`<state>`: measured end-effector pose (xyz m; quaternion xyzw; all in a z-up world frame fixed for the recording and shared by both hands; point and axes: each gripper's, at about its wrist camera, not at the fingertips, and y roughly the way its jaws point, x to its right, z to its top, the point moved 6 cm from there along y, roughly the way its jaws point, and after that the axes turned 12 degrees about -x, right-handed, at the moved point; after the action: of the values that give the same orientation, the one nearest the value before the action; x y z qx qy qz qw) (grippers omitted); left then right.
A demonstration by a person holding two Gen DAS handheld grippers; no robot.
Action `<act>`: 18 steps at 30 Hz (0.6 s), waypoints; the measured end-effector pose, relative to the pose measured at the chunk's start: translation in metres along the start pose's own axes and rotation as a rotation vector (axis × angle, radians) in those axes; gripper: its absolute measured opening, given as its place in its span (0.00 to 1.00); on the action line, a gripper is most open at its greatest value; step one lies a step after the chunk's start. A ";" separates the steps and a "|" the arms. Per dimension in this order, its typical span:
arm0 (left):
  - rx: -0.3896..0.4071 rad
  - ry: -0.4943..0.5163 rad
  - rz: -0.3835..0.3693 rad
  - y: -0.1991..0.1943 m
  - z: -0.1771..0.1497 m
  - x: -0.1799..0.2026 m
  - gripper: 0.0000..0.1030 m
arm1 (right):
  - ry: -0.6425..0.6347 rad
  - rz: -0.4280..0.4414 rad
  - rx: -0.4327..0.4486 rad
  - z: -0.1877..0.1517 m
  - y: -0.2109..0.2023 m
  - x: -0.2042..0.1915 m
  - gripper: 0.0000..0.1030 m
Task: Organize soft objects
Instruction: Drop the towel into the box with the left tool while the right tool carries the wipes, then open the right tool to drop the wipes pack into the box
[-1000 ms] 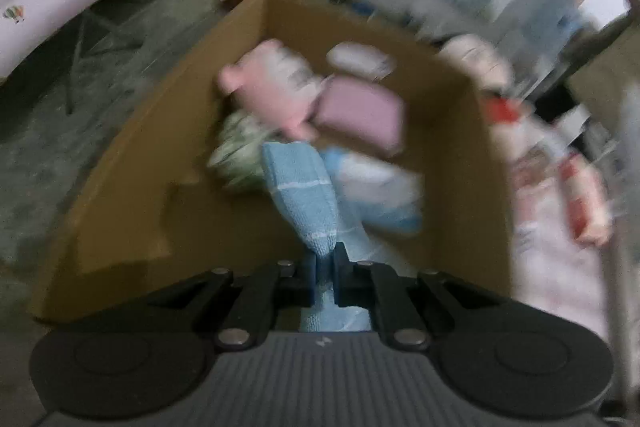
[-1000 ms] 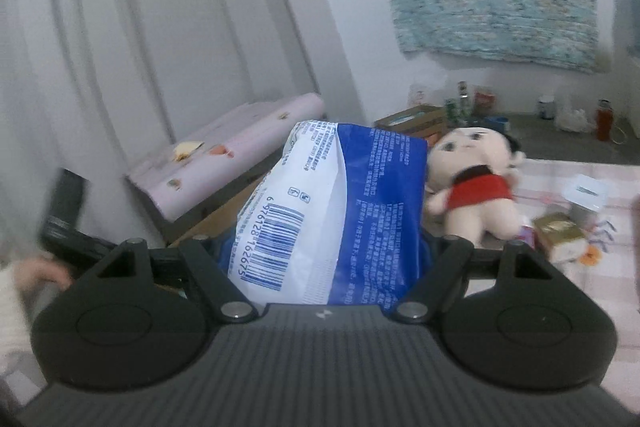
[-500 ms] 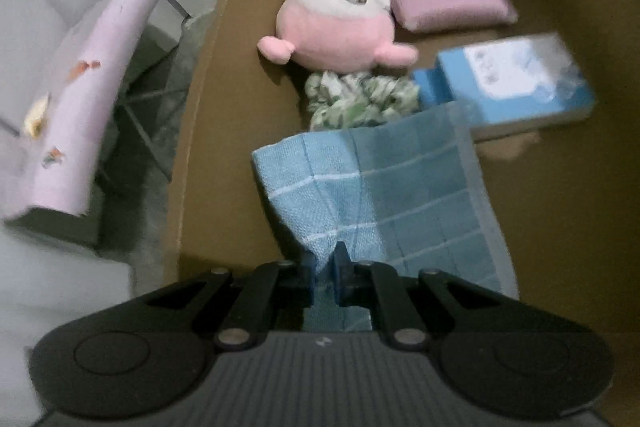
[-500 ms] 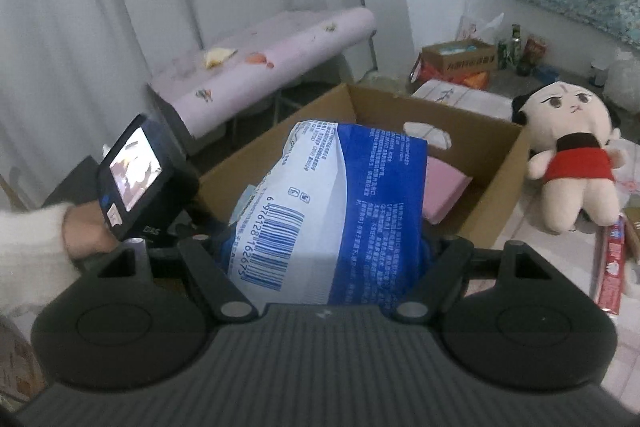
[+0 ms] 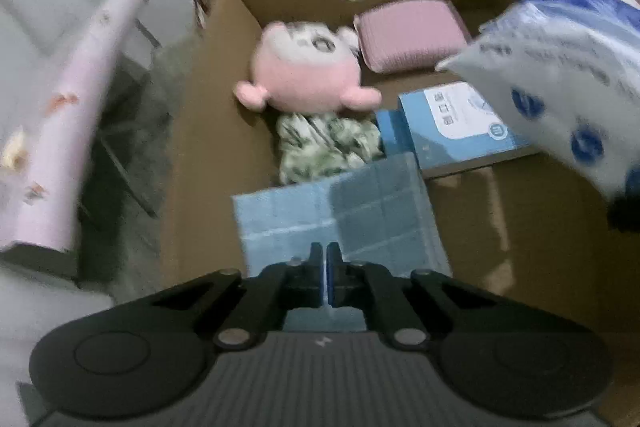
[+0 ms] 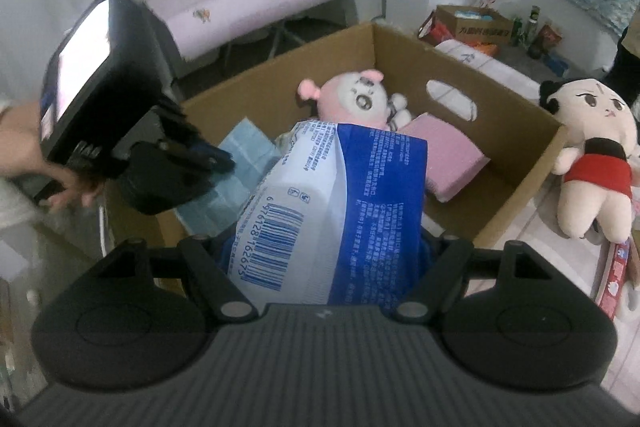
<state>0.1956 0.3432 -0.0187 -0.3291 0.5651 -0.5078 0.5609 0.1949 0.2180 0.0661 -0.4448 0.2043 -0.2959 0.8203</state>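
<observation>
A cardboard box (image 6: 516,183) is seen from above by both wrist cameras. In the left wrist view, the left gripper (image 5: 324,279) is clenched at 6 o'clock, and no cloth can be made out between its pads; a blue checked towel (image 5: 352,215) is spread in the box just beyond the tips. At 12 o'clock of the towel, a green patterned cloth (image 5: 324,147) and a pink plush pig (image 5: 304,71) are found. A pink pad (image 5: 412,35) is placed at 1 o'clock, a light blue box (image 5: 460,123) with unreadable print at 2 o'clock.

In the right wrist view, a blue-and-white plastic pack (image 6: 332,211) is grasped by the right gripper (image 6: 324,247) above the box's near edge. A barcode reading 6976128162675 is printed on it; the smaller text is illegible. A plush doll in red (image 6: 592,163) is propped outside the box at 3 o'clock.
</observation>
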 end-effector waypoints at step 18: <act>0.140 -0.205 -0.229 -0.026 -0.014 -0.020 0.18 | -0.310 -0.141 -0.385 -0.008 0.105 -0.046 0.77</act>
<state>0.1796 0.3581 0.0102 -0.4016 0.4268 -0.5702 0.5757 0.1877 0.2891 -0.0240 -0.6460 0.0972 -0.2365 0.7192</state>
